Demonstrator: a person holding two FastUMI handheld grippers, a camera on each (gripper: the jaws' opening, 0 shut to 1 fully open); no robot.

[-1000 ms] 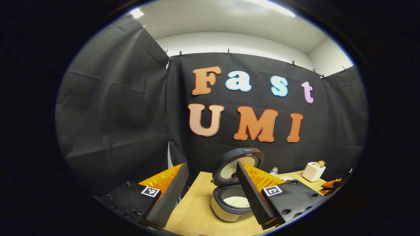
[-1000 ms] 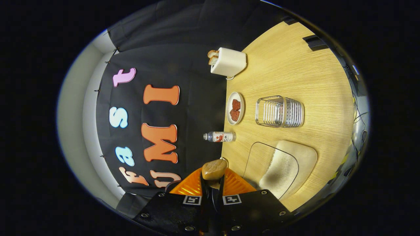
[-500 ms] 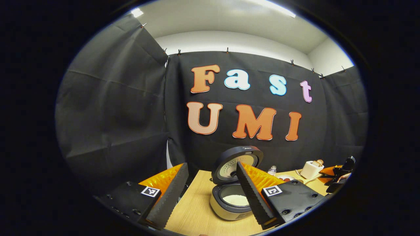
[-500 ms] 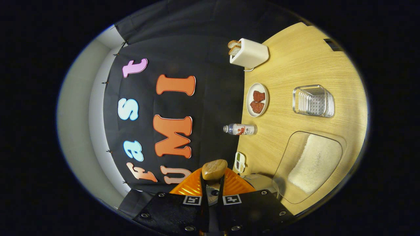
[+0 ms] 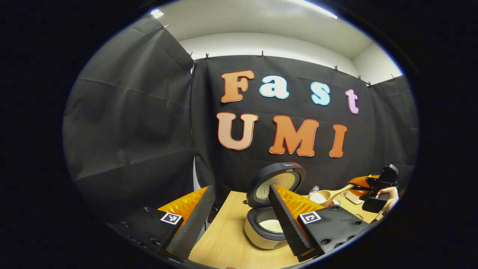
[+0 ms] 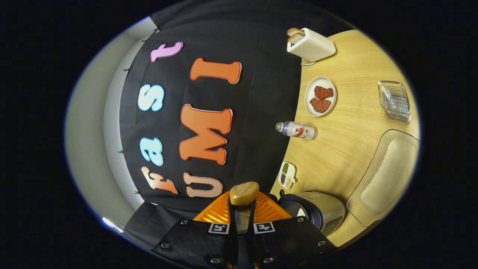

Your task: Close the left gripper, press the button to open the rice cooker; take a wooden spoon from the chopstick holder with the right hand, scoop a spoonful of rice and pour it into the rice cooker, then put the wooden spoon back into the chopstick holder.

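Right gripper (image 6: 242, 220) clenched on wooden spoon (image 6: 243, 193), rice cooker (image 6: 317, 211) just beside, bottle (image 6: 297, 130) beyond.

Left gripper (image 5: 239, 220) fingers wide apart; right gripper (image 6: 242, 224) clamped, rolled sideways
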